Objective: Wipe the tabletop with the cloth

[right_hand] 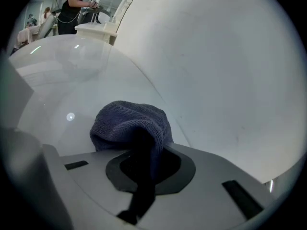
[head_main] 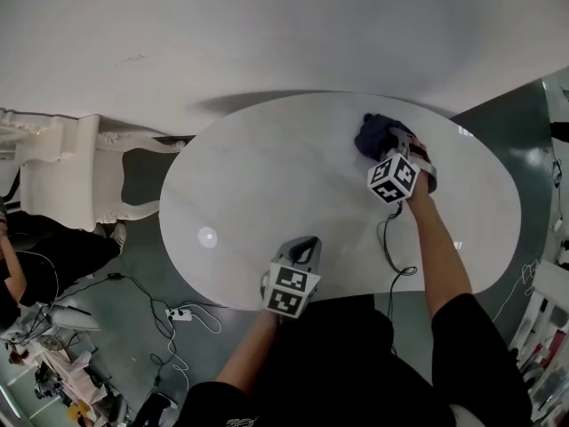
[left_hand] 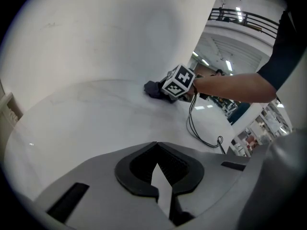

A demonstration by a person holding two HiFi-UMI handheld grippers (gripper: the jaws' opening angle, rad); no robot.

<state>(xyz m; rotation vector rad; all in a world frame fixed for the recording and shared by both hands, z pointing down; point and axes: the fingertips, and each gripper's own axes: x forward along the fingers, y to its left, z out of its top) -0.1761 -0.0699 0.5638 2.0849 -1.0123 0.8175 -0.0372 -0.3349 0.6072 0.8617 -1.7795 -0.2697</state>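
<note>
Two hand-held grippers are over the oval white surface (head_main: pixel 267 176), but only one has work to do now. The right hand-held gripper (head_main: pixel 391 146) has its jaws closed on a fold of the dark blue cloth (head_main: pixel 375 134). The rest of the cloth bulges out ahead of the jaws in a loose bunch that rests on the surface. It is close to the far edge, toward the right end.

The left hand-held gripper (head_main: pixel 305 242) is at the near edge, about the middle of it, well apart from the cloth. Its jaws are brought together at the tips and nothing is between them.

The cloth is straight in front of the right jaws, toward the far edge, so this arm is clearly the one to wipe with. Most of the bare surface lies toward the left end and toward the near edge, so I think the stroke must pull the bunch back and to the left, pressed flat. A thin black cable (head_main: pixel 388 238) lies on the surface under the right arm, and the cloth could catch on it.
</note>
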